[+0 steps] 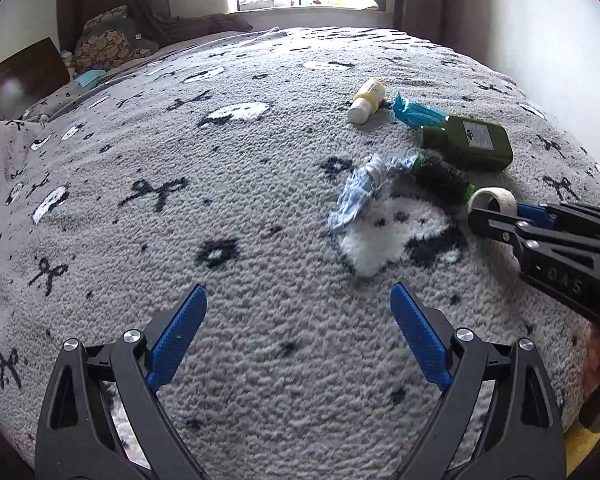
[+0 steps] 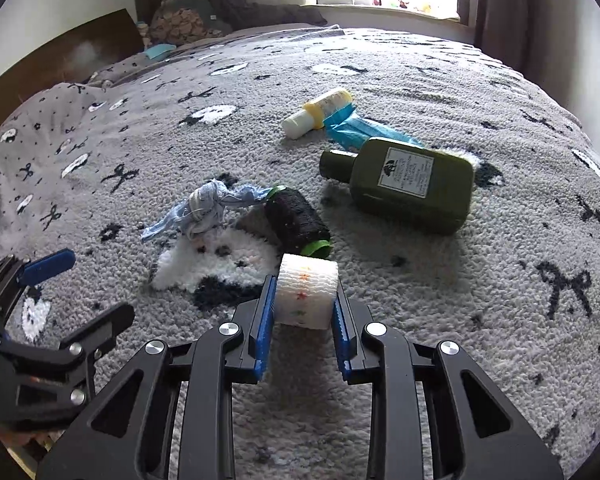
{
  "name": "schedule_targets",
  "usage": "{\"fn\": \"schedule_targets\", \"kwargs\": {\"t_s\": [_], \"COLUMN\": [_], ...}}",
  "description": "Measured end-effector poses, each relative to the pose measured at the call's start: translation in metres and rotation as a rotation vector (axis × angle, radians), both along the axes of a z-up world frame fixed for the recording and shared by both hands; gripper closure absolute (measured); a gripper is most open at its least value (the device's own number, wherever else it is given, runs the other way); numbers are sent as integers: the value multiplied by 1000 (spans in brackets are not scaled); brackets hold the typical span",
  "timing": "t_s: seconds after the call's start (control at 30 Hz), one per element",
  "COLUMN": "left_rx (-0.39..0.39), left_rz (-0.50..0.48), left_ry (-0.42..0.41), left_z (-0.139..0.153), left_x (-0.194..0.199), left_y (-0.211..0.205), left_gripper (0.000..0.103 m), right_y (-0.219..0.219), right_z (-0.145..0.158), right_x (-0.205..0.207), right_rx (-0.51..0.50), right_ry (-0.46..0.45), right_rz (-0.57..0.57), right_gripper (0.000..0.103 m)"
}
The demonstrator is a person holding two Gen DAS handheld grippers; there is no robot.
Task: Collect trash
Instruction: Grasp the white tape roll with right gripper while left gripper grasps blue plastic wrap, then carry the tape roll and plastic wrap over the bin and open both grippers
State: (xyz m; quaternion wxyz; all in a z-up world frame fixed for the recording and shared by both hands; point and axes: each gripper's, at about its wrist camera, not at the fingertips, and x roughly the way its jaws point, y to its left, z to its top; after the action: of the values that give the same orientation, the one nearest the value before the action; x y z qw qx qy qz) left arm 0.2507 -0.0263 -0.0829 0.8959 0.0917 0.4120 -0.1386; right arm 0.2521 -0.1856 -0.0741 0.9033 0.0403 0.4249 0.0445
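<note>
- Item held: white bandage roll (image 2: 307, 296), printed with small coloured stars. My right gripper (image 2: 303, 312) pinches it across its flat ends, pads pressed to both sides. It sits low over the blanket (image 2: 420, 360), its axis running across between the jaws.
- Left gripper (image 1: 298, 336): fingers spread wide, nothing between them, hanging over bare blanket.
- Remaining litter, all ahead of both grippers: black thread spool (image 2: 298, 220) with green ends, just beyond the held roll; frayed blue cloth scrap (image 2: 204, 210) to its left; green bottle (image 2: 412, 184) on its side, cap pointing left; blue wrapper (image 2: 356, 128); small yellow-and-white tube (image 2: 316, 114) farthest off.
- Nearest arm, my judgement: the cloth scrap lies ahead and right of my left gripper, so that hand suits it best.
- Writing: the bottle's pale label carries print too small to read. "DAS" shows on the right gripper's body in the left view.
</note>
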Motion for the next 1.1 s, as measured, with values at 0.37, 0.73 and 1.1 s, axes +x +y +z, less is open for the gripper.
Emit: {"fn": "schedule_targets", "kwargs": {"t_s": [0.37,0.73,1.1], "left_rx": [-58,-66,-111], "left_rz": [-18,-38,-17], "left_ry": [13,42,-53], "left_z": [-2,0,54], "left_x": [50,35,-49], "left_y": [-44,-45,-3], "left_gripper": [43,77,79], "right_y": [-32,-39,-30], "right_z": [22,28,45], "right_x": [-30,-58,-114], "right_rx": [-21,-26,0], "right_ry": [-34,-57,-115], "right_rz": [-5,10,68], "right_gripper": [76,76,76]}}
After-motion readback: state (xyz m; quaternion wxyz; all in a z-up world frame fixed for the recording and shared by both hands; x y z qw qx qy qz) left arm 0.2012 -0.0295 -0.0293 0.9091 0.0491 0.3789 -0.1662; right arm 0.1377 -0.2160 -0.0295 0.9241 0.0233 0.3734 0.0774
